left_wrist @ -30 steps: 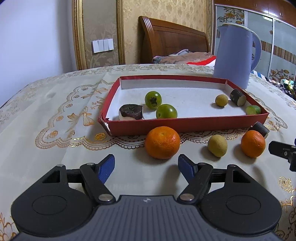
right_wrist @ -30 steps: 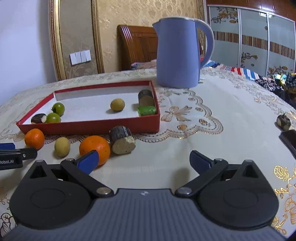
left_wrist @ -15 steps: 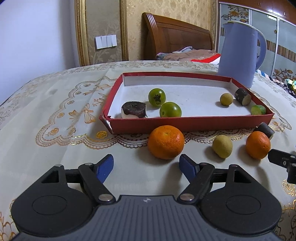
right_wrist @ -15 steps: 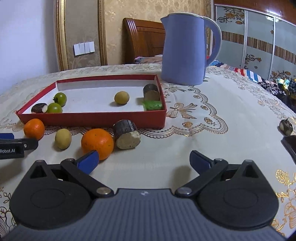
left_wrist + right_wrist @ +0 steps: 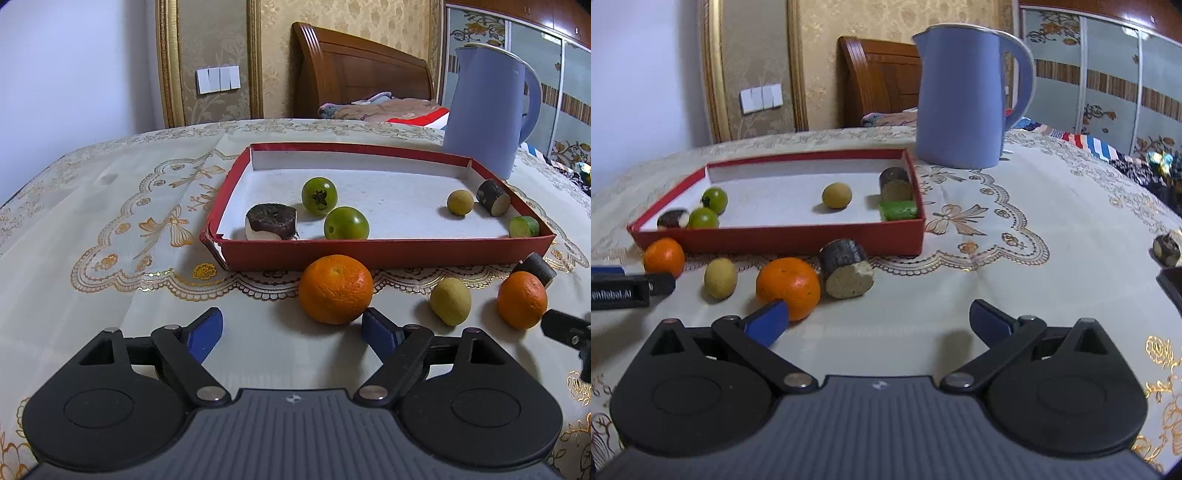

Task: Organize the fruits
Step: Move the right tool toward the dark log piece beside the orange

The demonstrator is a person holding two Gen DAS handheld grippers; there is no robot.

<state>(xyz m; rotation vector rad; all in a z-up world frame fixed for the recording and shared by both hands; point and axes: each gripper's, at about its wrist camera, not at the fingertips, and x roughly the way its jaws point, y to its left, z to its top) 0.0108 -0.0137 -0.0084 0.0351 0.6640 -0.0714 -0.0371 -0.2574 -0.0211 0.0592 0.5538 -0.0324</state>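
Note:
A red tray [image 5: 388,251] holds two green fruits [image 5: 319,195], a dark-skinned slice [image 5: 271,221], a small yellow fruit [image 5: 460,202], a dark stub [image 5: 493,197] and a green piece [image 5: 524,226]. In front of it on the cloth lie a big orange [image 5: 335,288], a yellow-green fruit [image 5: 450,301], a smaller orange [image 5: 522,300] and a dark stub [image 5: 537,267]. My left gripper [image 5: 291,328] is just short of the big orange; its jaws are opening with nothing between them. My right gripper [image 5: 879,319] is open and empty, its left finger beside the smaller orange [image 5: 788,286].
A blue kettle [image 5: 964,99] stands behind the tray's right end. Beside the tray lies a cut dark stub [image 5: 846,267]. Another dark piece [image 5: 1166,249] and a flat black object [image 5: 1172,286] sit at the far right. A bed lies beyond the table.
The left jaws have spread slightly wider. Both hands and all the fruit have kept their places.

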